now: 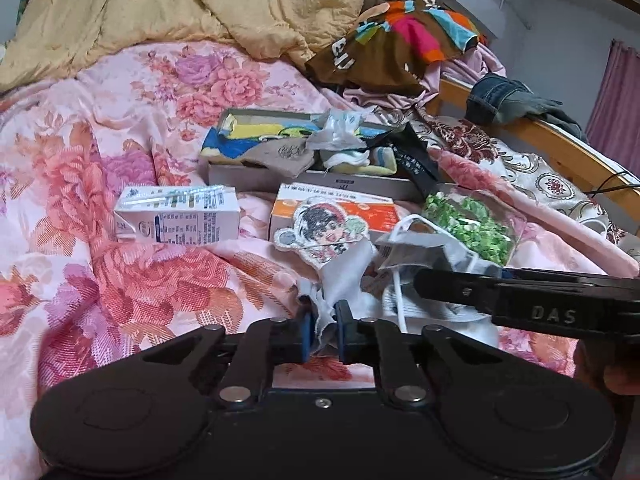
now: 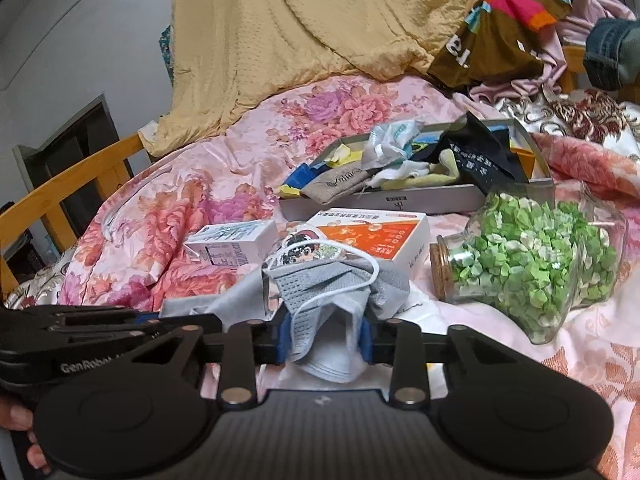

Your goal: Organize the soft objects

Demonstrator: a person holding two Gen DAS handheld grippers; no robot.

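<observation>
Left gripper (image 1: 322, 330) clamped on a grey cloth (image 1: 344, 276) corner. Right gripper (image 2: 325, 338) clamped on a bunched mask (image 2: 320, 300), fabric filling the gap between its fingers. Both lie near, on the bedspread (image 1: 120, 280), before the tray (image 2: 400, 200). Judged light, limp, non-slip: pinch folds, mind the ear loops.

Both fisheye views sit low and close over the pink floral-quilted bed (image 1: 100, 184), each looking forward along its own hand-held gripper toward the heaped mustard-yellow blanket (image 2: 304, 32). Both take in the shallow grey cardboard tray (image 1: 280, 178), orange-and-white carton (image 2: 376, 236) and clear glass jar of green paper pieces (image 2: 520, 264), the right view from nearer.
</observation>
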